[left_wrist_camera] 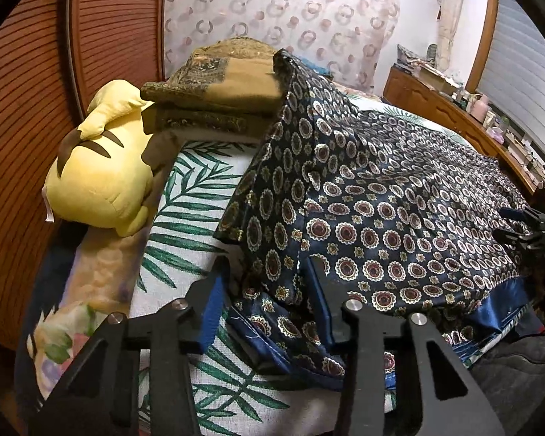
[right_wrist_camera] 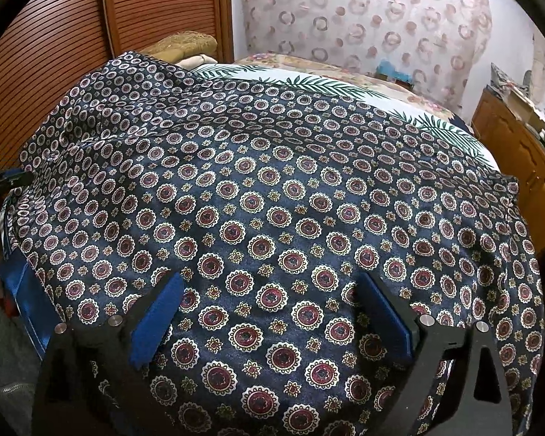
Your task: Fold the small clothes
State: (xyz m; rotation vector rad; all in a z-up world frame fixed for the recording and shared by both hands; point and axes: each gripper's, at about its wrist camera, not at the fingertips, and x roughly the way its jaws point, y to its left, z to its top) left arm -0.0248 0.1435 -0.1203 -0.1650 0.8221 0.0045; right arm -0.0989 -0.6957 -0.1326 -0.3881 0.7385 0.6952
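Note:
A dark navy garment (left_wrist_camera: 381, 196) with red-and-white medallions lies spread on the bed, bunched and raised at its left side; it fills the right wrist view (right_wrist_camera: 272, 200). My left gripper (left_wrist_camera: 269, 272) is open at the garment's near left edge, with folds of cloth and a blue hem lying between its blue-padded fingers (left_wrist_camera: 210, 309). My right gripper (right_wrist_camera: 269, 290) is open, just above the flat cloth, its blue pads (right_wrist_camera: 156, 319) apart on either side of it. The right gripper also shows at the far right of the left wrist view (left_wrist_camera: 519, 225).
A palm-leaf bed sheet (left_wrist_camera: 196, 218) covers the mattress. A yellow plush toy (left_wrist_camera: 101, 167) and folded brown blankets (left_wrist_camera: 221, 87) lie at the bed's left. A slatted wooden wardrobe (right_wrist_camera: 54, 36) stands behind, a wooden cabinet (right_wrist_camera: 519, 152) with clutter on the right.

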